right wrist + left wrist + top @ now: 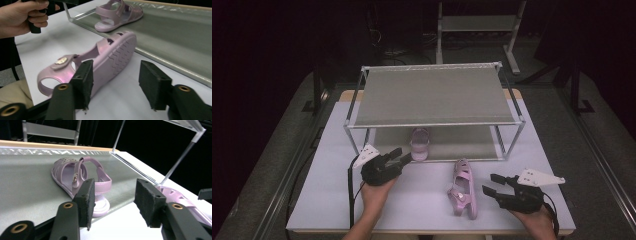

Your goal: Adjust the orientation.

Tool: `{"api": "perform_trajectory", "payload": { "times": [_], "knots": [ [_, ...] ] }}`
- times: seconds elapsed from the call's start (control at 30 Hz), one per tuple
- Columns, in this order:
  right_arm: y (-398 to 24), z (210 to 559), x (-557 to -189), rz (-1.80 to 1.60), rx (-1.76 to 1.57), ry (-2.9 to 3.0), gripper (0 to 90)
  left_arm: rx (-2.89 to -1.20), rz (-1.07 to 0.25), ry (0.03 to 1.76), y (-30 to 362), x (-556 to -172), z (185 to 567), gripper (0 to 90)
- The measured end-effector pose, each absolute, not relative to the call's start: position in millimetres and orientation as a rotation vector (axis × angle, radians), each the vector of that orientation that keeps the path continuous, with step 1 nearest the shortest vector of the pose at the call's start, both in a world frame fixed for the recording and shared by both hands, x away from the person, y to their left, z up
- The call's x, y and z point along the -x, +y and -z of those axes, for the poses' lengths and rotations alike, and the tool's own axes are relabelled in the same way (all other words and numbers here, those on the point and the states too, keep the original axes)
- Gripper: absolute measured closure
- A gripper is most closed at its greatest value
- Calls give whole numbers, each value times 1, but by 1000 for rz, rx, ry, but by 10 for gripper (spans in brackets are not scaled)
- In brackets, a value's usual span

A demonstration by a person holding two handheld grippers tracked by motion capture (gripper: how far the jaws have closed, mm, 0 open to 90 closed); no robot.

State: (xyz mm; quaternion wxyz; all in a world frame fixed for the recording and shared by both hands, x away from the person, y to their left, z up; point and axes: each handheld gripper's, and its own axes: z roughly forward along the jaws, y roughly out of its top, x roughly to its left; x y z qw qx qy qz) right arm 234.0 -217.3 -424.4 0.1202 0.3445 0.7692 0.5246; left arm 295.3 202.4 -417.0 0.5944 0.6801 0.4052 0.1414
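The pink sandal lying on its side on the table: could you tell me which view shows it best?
The right gripper view: the sandal on its side is close, showing tread and buckle. The high view shows it small; the left gripper view catches just an edge.

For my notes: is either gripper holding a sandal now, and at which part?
Nothing is held. Left gripper and right gripper both stand open, clear of both pink sandals.

Two pale pink sandals point(463, 189) point(419, 143) with silvery buckles, a grey-shelved white-framed rack point(432, 95), a white table point(332, 165) and black grippers point(399, 159) point(490, 183).
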Motion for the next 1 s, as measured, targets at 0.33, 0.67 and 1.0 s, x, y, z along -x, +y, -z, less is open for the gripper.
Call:
{"api": "perform_trajectory", "payload": {
  "times": [0.33,0.67,1.0],
  "knots": [
    [-194,414,-229,-1553,-940,2305,726,-1595,-307,892,221,-279,416,395],
    [-173,415,-229,-1448,-904,2396,777,-1559,-293,903,245,-263,420,365],
    [-176,415,-226,-1419,-914,2371,779,-1516,-300,899,256,-259,419,362]
  ]
}}
